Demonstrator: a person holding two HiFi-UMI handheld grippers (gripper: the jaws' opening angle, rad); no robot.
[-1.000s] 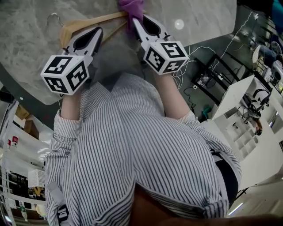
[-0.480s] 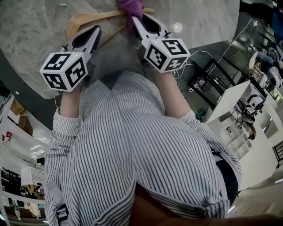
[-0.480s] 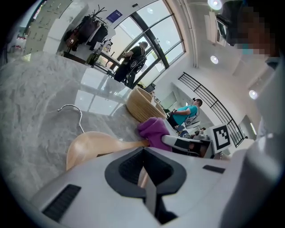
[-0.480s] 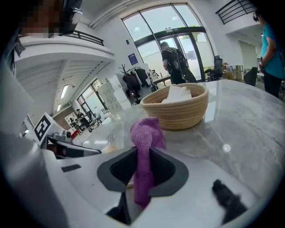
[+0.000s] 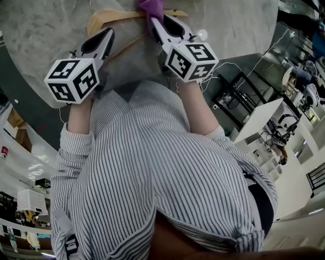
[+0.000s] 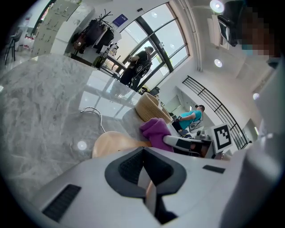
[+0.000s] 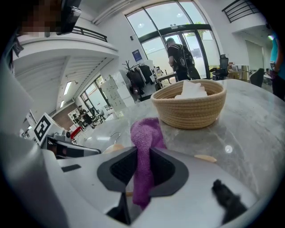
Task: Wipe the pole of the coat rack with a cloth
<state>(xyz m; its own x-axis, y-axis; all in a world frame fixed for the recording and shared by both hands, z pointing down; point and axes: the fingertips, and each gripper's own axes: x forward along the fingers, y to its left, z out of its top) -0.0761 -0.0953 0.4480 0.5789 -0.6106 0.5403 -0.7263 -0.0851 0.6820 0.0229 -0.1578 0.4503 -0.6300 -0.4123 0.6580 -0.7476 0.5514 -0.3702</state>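
Right gripper (image 7: 142, 171) jaws pinch the purple terry cloth (image 7: 144, 131); left gripper (image 6: 144, 171) jaws closed on the pale wooden clothes hanger (image 6: 111, 143) by the grey marble surface's (image 6: 40, 102) near edge; wiping seemingly unstarted

Head view chops my cloth (image 5: 151, 7) off at the top edge. Same for the hanger (image 5: 109, 18): hook mostly out of frame, bar ducking under both claws. In the left gripper view, the bit of hanger pinched in my left claw (image 6: 144, 156) shows only as a thin tan sliver. The cloth's lower end disappears down inside my right claw (image 7: 142, 156). White stuff (image 7: 192, 89) in the basket (image 7: 189, 111), no clue what it is. The coat rack (image 6: 95, 32) way back is tiny, with its pole buried under dark coats.
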